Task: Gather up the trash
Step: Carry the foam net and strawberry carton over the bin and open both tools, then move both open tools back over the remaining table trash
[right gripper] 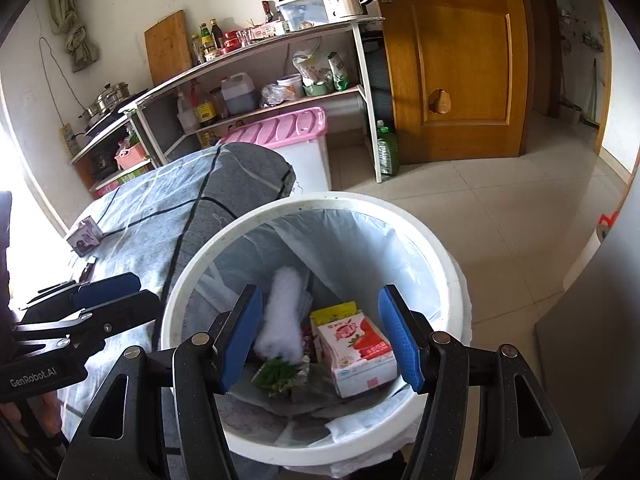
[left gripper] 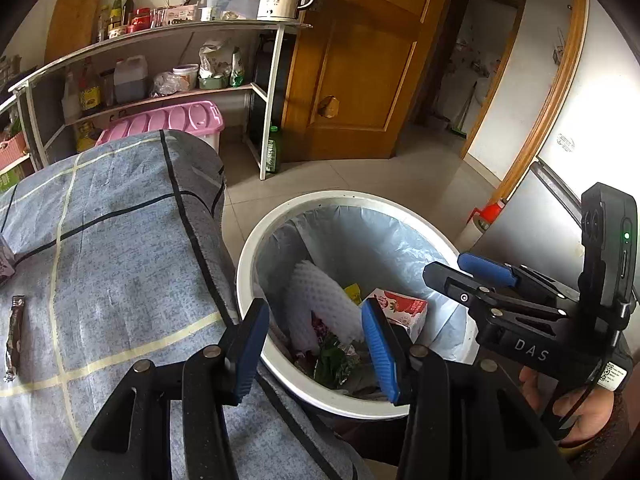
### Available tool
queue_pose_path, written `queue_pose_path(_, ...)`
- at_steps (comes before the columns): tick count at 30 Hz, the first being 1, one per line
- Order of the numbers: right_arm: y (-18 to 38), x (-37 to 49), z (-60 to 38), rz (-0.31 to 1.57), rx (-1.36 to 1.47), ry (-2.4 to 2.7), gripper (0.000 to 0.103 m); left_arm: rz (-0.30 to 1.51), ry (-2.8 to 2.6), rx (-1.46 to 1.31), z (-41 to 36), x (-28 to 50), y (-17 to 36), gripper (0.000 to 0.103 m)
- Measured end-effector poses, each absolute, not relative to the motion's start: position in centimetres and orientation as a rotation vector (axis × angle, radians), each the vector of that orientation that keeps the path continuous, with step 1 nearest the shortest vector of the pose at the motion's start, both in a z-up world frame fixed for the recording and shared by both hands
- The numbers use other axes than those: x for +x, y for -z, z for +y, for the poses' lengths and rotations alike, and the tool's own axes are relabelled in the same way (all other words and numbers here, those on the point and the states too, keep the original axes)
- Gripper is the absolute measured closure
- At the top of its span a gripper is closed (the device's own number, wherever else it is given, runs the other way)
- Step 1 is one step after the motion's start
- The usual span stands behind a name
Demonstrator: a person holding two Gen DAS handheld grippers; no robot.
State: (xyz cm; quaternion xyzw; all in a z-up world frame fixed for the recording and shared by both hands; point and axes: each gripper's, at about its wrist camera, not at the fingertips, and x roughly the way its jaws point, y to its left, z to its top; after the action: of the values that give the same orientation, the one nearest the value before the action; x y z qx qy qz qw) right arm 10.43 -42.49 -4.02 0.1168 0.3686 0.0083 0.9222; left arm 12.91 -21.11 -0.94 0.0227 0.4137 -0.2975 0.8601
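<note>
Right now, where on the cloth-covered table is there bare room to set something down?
The table is bare across its middle and at its rounded far end beside the bin. Crowded only along its window side: the small carton and the brown wrapper lie there. Both grippers, left and right, hang open over the bin.

Bright daylight from the window (right gripper: pixel 12 152), blown out to white glare. Soft shadows on the floor (right gripper: pixel 500 216). Edges bent round and dark at the corners. Shelf (left gripper: pixel 160 40) sharp enough, far doorway (left gripper: pixel 472 68) perhaps slightly blurry.
</note>
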Motion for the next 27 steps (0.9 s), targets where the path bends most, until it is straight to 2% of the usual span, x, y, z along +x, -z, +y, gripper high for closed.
queue_pose_path(13,2.7,10.4,-38.4,0.732,0.237,-0.076,0.041,0.815,0.559,0.005,-16.0,11.8,-0.7,0.055)
queue_pose_path(27,2.1,11.5,-30.7,0.734,0.206,-0.184,0.041,0.763,0.386,-0.055,-6.0,11.6,-1.8,0.055)
